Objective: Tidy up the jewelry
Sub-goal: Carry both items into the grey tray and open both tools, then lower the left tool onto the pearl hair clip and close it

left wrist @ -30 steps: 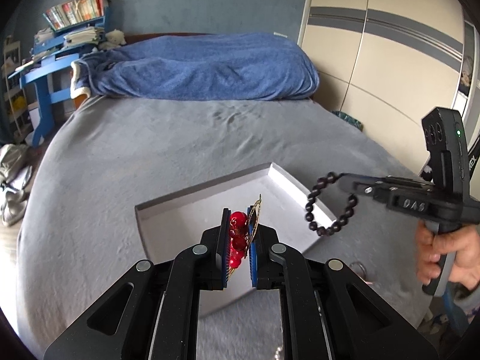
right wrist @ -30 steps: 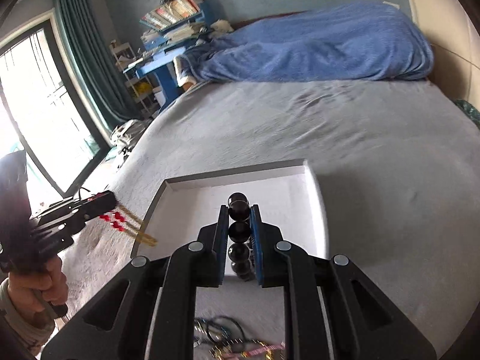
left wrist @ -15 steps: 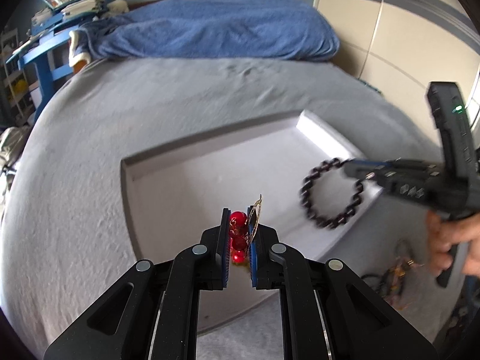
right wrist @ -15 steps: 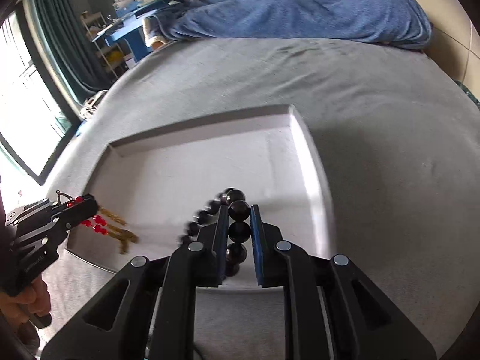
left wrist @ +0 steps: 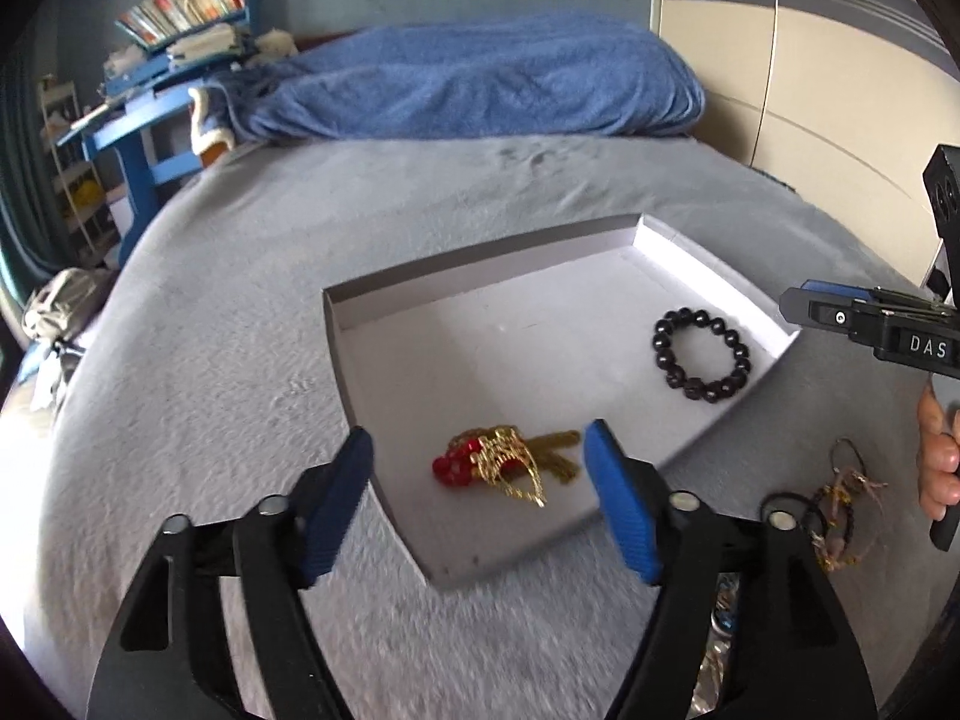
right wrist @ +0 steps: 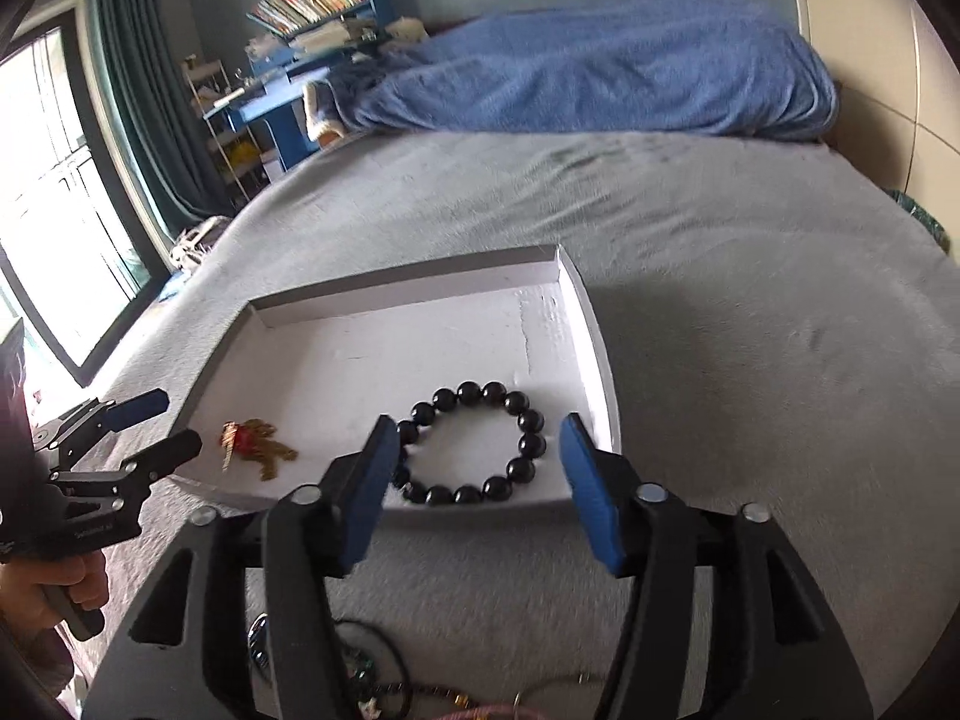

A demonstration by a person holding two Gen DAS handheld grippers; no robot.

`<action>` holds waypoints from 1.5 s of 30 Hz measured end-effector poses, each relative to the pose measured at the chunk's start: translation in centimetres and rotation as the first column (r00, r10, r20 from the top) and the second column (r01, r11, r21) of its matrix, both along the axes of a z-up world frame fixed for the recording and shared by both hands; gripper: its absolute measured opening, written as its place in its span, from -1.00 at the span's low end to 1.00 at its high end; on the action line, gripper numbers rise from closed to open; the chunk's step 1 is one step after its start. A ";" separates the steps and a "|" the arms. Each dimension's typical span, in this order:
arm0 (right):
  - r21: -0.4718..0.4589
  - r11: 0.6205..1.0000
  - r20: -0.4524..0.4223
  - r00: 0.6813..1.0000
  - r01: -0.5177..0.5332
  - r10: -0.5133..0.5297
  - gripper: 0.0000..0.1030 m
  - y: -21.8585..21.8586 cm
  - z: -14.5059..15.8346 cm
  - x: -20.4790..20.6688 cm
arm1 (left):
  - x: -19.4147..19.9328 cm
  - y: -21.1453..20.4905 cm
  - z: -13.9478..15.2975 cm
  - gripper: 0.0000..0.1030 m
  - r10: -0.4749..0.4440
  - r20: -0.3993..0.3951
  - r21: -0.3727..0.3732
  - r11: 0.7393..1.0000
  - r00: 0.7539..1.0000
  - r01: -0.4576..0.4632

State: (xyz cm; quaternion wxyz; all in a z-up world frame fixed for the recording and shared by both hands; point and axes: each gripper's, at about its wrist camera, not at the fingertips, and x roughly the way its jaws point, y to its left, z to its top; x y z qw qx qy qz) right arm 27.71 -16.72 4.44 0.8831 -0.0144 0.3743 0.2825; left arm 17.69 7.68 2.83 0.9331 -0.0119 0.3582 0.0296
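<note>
Both claws hang over the near edge of a shallow white tray (left wrist: 480, 300) that lies on a grey bedspread (left wrist: 240, 360), and both are releasing, their jaws still spreading.

Left gripper (left wrist: 477, 480): its blue pads (left wrist: 336, 504) stand wide apart with nothing pressed between them. Just ahead of and below the gap, on the tray floor by the near left corner, lies a red-bead and gold ornament (left wrist: 498, 465), loose and clear of both pads. Further ahead and to the right of this claw, in the same tray, lies the black bead bracelet (left wrist: 701, 354). To the right of the claw, outside the tray on the bedspread, sits a small tangle of cords and bracelets (left wrist: 834, 498).

Right gripper (right wrist: 477, 480): its jaws also stand apart. The black bead bracelet (right wrist: 474, 444) lies flat as a ring on the tray floor just ahead of the gap, near the tray's right wall (right wrist: 591, 348); the left pad's tip overlaps the ring's edge in this view, and I cannot tell whether they touch. Off to the left of this claw the other gripper (right wrist: 153, 429) points at the ornament (right wrist: 255, 444). Below the claw, more loose jewelry (right wrist: 384, 684) lies on the bedspread.

Beyond the tray a rumpled blue blanket (right wrist: 600, 72) covers the head of the bed.
</note>
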 end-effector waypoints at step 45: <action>0.017 0.992 0.075 0.990 0.123 -0.124 0.70 -4.7 -4.2 -16.5 | -12.0 -9.3 -2.8 0.61 -0.176 0.065 0.045 0.984 0.982 0.173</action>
